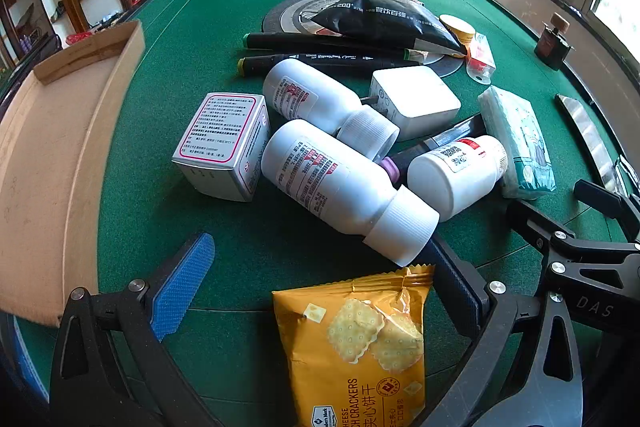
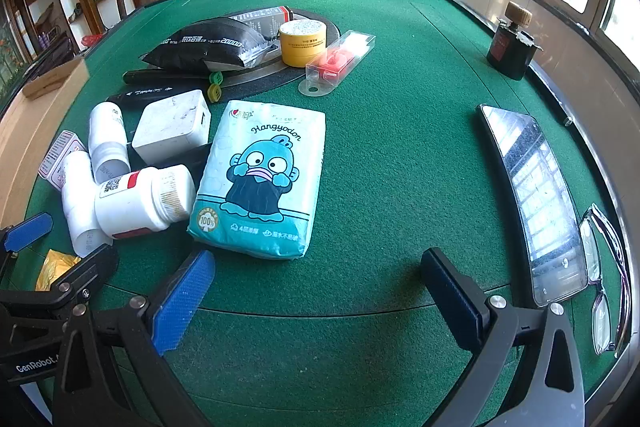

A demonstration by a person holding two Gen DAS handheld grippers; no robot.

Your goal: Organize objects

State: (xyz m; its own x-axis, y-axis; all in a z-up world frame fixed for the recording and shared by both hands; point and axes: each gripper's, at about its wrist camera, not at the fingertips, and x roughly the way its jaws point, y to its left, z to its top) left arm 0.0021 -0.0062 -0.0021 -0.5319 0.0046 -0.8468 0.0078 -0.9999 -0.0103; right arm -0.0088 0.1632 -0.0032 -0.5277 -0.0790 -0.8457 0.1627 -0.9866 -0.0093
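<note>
- Objects for organizing are lying in a cluster on the green surface (image 1: 248, 7): from the left wrist view, two white bottles (image 1: 320, 179) are resting on their sides at the centre, touching each other, with a white medicine box (image 1: 224, 143) just beside them at 9 o'clock.
- A shorter white pill bottle (image 2: 140, 201) is lying on its side against the tissue pack (image 2: 260, 179), which is sitting flat near the centre of the right wrist view.
- A white charger (image 2: 172, 131) is sitting at 11 o'clock from the tissue pack, and two dark markers (image 1: 320, 53) are lying beyond it, near a black pouch (image 1: 384, 21) that is resting on a round plate.
- A yellow tub (image 2: 302, 41) and a clear packet with a red item (image 2: 340, 61) are sitting at 12 o'clock of the tissue pack.
- We are holding the left gripper (image 1: 316, 267) spread wide, with a yellow cracker packet (image 1: 356, 347) lying between its fingers, apparently untouched by either pad.
- A cardboard tray (image 1: 44, 163) is sitting at 9 o'clock in the left view.
- We are holding the right gripper (image 2: 316, 279) spread wide over bare felt, just short of the tissue pack.
- A phone (image 2: 532, 199) and glasses (image 2: 604, 275) are lying at 3 o'clock, and a dark bottle (image 2: 510, 45) is standing at 2 o'clock.
</note>
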